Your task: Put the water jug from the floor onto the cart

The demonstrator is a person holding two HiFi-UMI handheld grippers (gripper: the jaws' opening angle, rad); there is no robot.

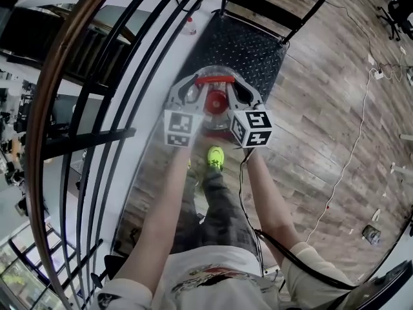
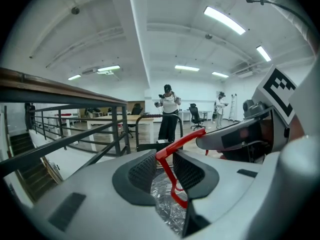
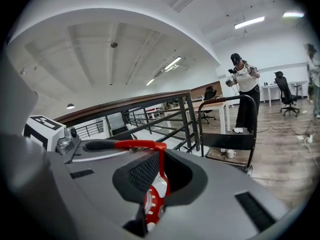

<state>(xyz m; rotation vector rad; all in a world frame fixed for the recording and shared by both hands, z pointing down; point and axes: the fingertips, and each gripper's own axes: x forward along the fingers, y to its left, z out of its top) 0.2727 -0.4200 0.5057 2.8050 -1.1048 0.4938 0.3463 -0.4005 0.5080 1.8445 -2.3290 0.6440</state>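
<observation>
A clear water jug with a red cap hangs by its red handle between my two grippers, close in front of the person's legs. My left gripper grips the handle's left end, and the red bar sits between its pads over the jug's clear body. My right gripper is shut on the right end, where a thin red strap runs between its pads above the cap. The black diamond-plate cart lies just beyond the jug.
A black railing with a brown handrail runs along the left. The cart's push bar stands at its far end, a small bottle to its left. A cable trails over the wooden floor. Two people stand beyond the cart.
</observation>
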